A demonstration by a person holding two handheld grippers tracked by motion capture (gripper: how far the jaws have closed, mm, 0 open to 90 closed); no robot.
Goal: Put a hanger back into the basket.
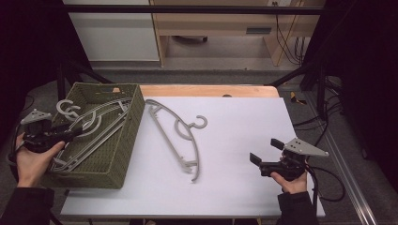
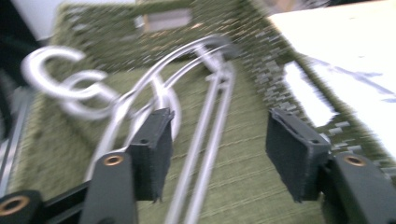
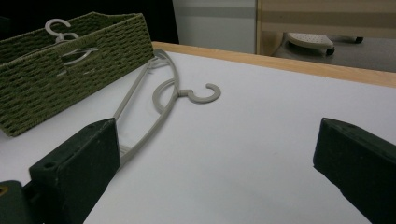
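A green woven basket stands at the table's left with several grey plastic hangers lying in it, their hooks over its left rim. My left gripper is over the basket's left side, open, with its jaws apart above the hangers and not pressing on any. One more grey hanger lies flat on the white table just right of the basket. My right gripper is held near the table's right front, open and holding nothing, facing that hanger and the basket.
The white table top has a wooden strip along its far edge. Black frame bars and cables stand to the right of the table, and furniture stands behind it.
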